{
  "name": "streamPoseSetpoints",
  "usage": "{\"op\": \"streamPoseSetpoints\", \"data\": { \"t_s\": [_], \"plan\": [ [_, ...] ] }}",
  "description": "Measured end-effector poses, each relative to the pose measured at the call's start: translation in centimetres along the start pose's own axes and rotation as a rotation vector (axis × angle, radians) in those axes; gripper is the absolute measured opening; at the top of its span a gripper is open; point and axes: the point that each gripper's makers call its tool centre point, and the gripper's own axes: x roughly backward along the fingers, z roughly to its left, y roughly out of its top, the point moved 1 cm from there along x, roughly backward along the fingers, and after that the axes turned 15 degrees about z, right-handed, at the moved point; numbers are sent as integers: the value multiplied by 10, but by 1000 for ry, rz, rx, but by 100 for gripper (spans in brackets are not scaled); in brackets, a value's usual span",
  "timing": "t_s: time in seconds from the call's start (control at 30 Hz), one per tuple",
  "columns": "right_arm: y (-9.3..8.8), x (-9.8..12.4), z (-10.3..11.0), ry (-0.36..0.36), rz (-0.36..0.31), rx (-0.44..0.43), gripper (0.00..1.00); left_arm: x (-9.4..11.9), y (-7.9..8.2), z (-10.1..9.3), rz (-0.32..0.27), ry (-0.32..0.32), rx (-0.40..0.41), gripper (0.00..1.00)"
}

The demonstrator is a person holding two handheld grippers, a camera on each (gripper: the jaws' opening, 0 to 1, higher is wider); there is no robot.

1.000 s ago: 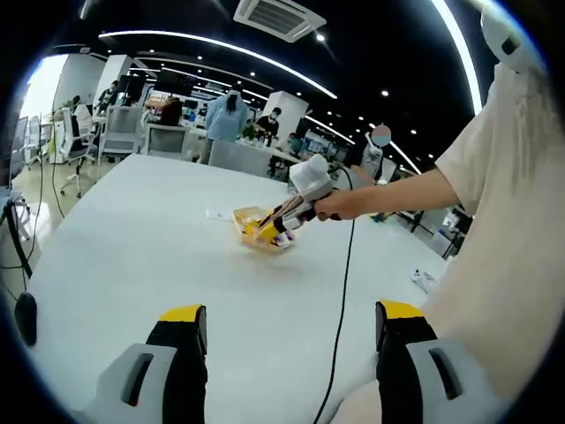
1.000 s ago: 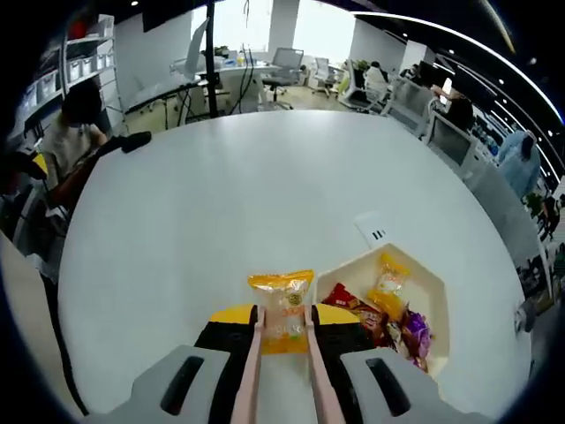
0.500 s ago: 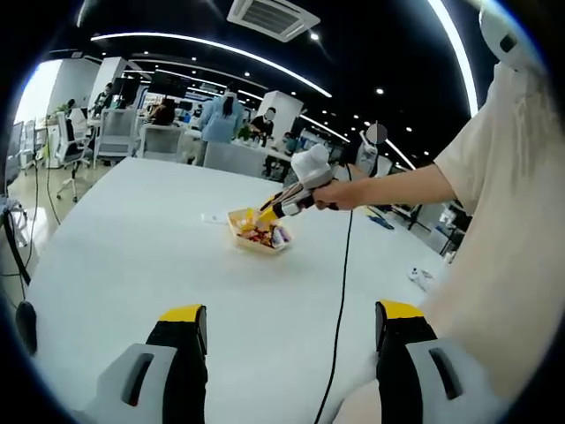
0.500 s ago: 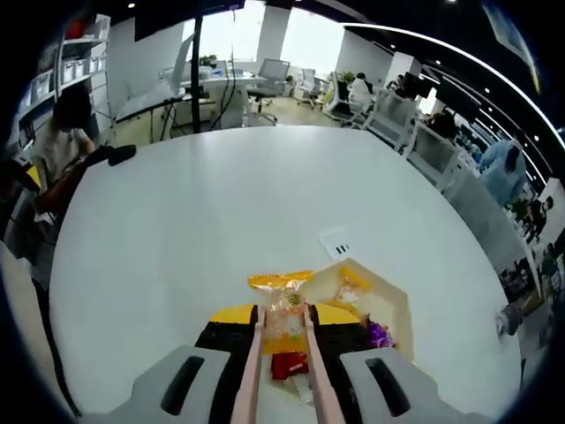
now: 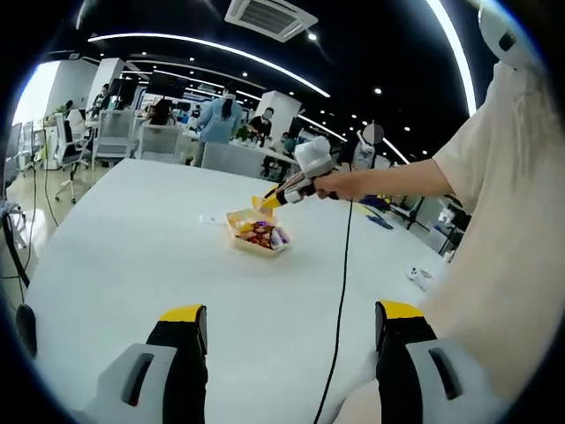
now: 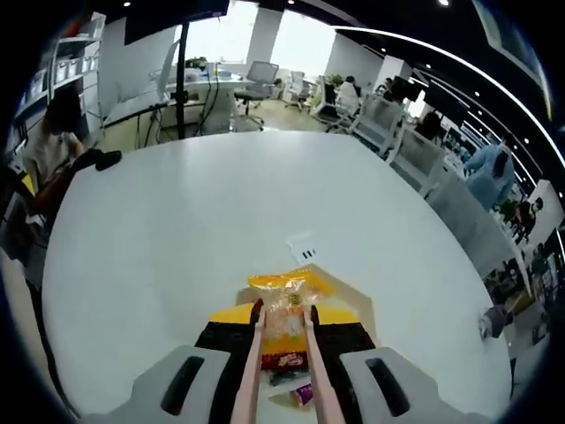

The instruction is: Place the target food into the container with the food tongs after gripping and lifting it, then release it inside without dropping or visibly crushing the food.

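Since a second ago the yellow snack packet had gone from beside the container to right above it, pinched in the pink tongs, which the right gripper fingers squeezed. Lift done; lowering and release left. Left gripper fingers sat wide apart, holding nothing, over the white surface.

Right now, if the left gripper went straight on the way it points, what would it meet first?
Probably bare white table. The left gripper stands open above it; farther along lie the container and the right gripper's tongs, but depth is unclear.
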Motion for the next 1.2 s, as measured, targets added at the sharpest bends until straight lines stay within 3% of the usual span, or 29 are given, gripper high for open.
{"op": "streamPoseSetpoints", "data": {
  "t_s": [0.53, 1.2],
  "plan": [
    [-2, 6, -34, -52, 12, 5, 23, 2, -2, 2, 1, 7, 5, 78],
    [0, 7, -35, -54, 14, 13, 23, 3, -5, 0, 1, 8, 9, 77]
  ]
}}
